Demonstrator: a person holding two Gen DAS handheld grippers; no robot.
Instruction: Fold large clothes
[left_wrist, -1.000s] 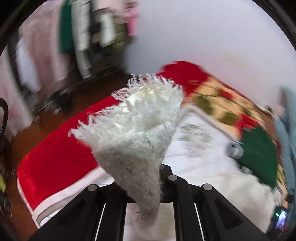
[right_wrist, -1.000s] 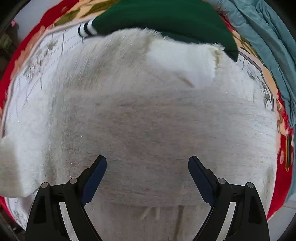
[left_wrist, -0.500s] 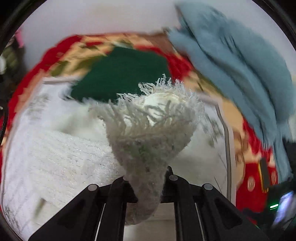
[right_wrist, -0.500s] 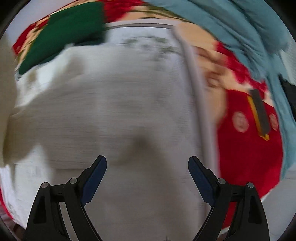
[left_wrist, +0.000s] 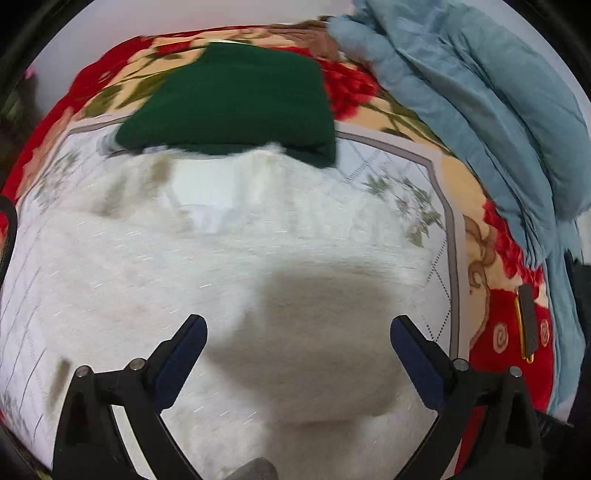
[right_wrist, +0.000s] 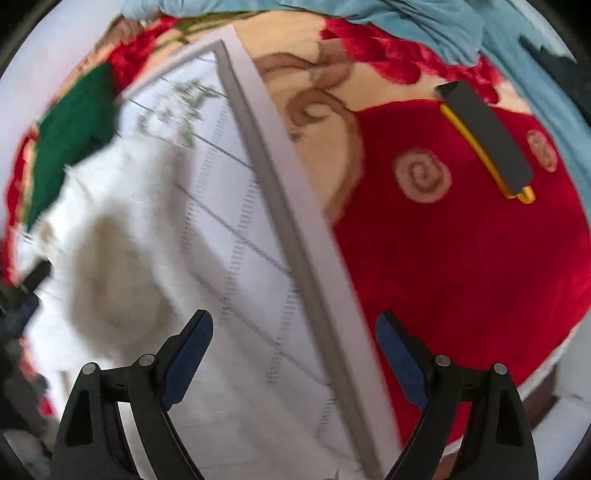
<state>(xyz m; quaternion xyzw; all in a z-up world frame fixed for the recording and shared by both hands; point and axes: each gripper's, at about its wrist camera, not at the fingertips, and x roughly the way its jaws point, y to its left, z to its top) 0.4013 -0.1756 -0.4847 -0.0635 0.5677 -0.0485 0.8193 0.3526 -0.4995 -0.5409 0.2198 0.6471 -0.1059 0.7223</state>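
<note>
Change: our left gripper (left_wrist: 297, 339) has just spread wide, dropping the fuzzy sleeve it pinched; nothing sits between its fingers now.
White sweater (left_wrist: 155, 266): lies flat on the quilted mat (left_wrist: 402, 173), collar toward the folded green garment (left_wrist: 229, 99), long axis running away from us.
Right gripper (right_wrist: 293, 341): spread, empty, above the mat's edge and red blanket (right_wrist: 461, 266).

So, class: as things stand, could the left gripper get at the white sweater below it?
Probably yes. The left gripper has just opened, nothing sits between its jaws, and the white sweater lies uncovered directly beneath; the green garment lies further back.
</note>
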